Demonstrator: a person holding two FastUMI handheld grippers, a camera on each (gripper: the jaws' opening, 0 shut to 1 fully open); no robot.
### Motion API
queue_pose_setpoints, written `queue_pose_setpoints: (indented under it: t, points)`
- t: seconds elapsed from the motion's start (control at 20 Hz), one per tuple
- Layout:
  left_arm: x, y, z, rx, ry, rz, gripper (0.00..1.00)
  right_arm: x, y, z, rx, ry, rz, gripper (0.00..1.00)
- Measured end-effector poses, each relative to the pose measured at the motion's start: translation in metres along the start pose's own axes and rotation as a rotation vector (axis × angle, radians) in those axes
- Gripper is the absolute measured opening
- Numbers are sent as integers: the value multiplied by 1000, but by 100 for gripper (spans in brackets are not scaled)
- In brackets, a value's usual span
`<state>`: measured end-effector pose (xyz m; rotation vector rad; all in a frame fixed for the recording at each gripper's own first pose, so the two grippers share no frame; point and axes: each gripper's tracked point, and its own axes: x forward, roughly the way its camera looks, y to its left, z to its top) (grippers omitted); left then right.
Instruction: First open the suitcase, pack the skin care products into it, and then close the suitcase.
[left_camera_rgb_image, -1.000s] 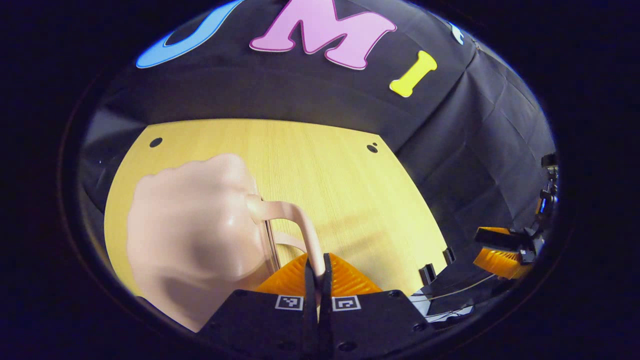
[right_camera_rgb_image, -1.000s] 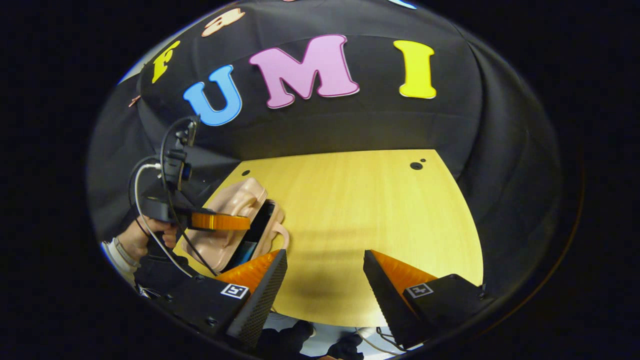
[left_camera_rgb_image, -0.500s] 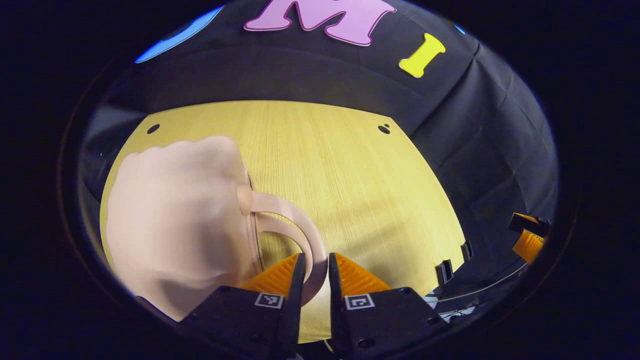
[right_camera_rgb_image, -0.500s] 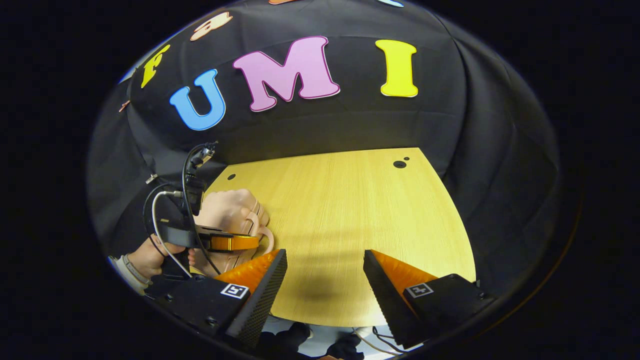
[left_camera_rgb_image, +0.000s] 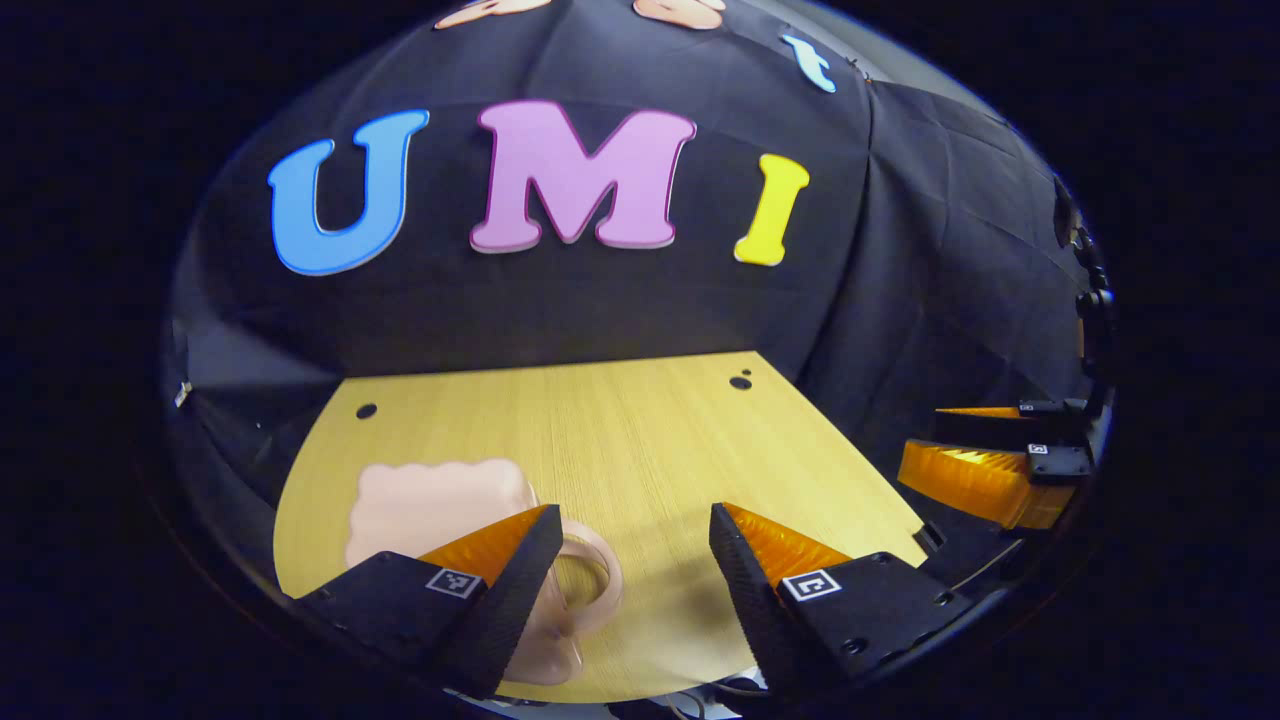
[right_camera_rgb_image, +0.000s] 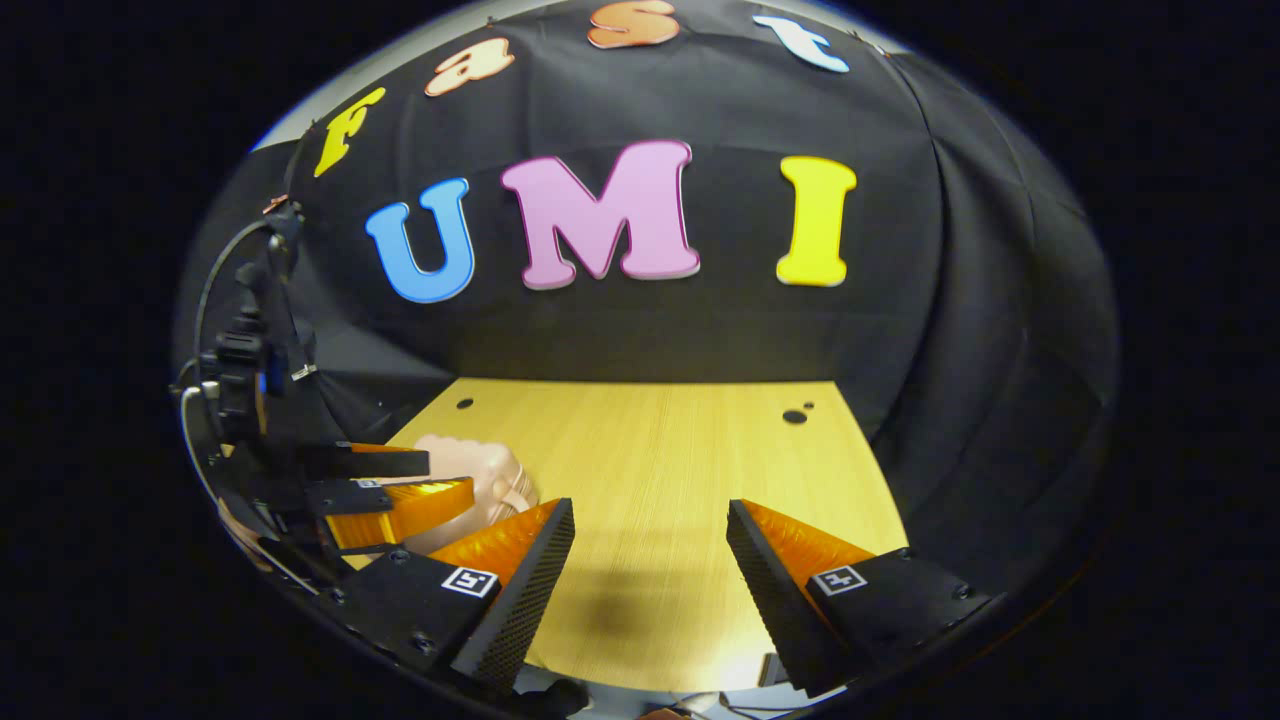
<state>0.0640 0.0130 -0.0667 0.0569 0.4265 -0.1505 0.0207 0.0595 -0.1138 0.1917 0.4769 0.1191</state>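
Both grippers, left (left_camera_rgb_image: 632, 545) and right (right_camera_rgb_image: 650, 540), spread wide, holding nothing, hovering just beside closed pink suitcase (left_camera_rgb_image: 430, 500) on table (left_camera_rgb_image: 640, 440).

The table (left_camera_rgb_image: 640, 440) is seen to be of pale wood with a fine straight grain and a matt, smooth face. The suitcase (left_camera_rgb_image: 430, 500) is made of what looks like smooth moulded plastic with a soft, faintly satin sheen, its looped handle (left_camera_rgb_image: 600, 580) of the same stuff. The booth wall (right_camera_rgb_image: 980, 330) is hung with matt cloth, creased in folds. The left gripper (left_camera_rgb_image: 630, 545) is fitted with ribbed fingers on matt plastic housings, and a fine rough texture is shown on the inner faces of the right gripper (right_camera_rgb_image: 650, 540).
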Motion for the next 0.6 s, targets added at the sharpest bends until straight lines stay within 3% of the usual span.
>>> queue_pose_setpoints:
  t: [0.3, 0.45, 0.6]
  points:
    - [-86, 7, 117, -7, -352, 80, 94, -23, 9, 103, -77, -266, -49, 97]
    - [-107, 19, 141, 79, -445, 188, 95, -39, 20, 134, -92, -366, -56, 98]
    - [-132, 8, 156, 111, -527, 199, 95, -55, 30, 150, -115, -439, -55, 98]
